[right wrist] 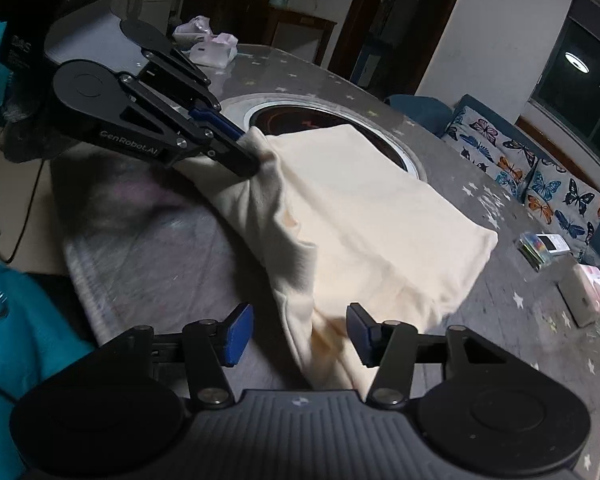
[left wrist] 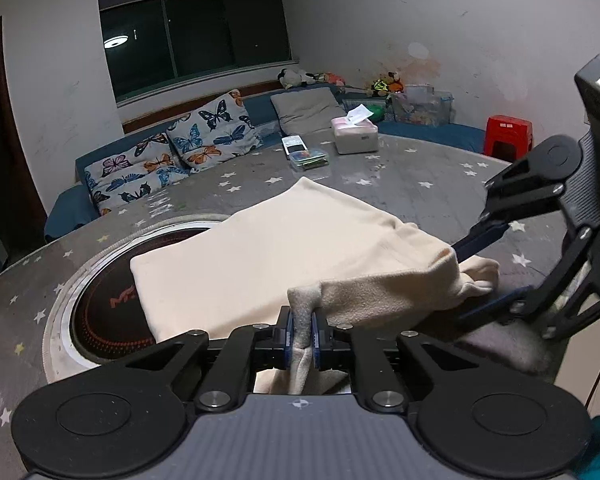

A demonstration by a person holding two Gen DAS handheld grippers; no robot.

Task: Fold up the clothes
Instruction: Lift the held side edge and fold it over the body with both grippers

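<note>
A cream garment [left wrist: 268, 256] lies partly folded on the grey star-patterned table [left wrist: 400, 188], over the edge of a round inset cooktop [left wrist: 100, 312]. My left gripper [left wrist: 301, 334] is shut on a near corner of the garment and lifts it a little. In the right wrist view the left gripper [right wrist: 252, 156] pinches that same corner of the garment [right wrist: 364, 216]. My right gripper [right wrist: 298, 334] is open, its blue pads on either side of the garment's near edge without closing on it. In the left wrist view the right gripper [left wrist: 474, 276] reaches in from the right around the cloth.
A tissue box [left wrist: 354, 134], a small clear box [left wrist: 308, 159] and a remote lie at the table's far side. A bench with butterfly pillows [left wrist: 172, 152] and a red stool [left wrist: 508, 136] stand beyond. Teal cloth [right wrist: 8, 300] and a grey cloth [right wrist: 148, 240] are near the table's front edge.
</note>
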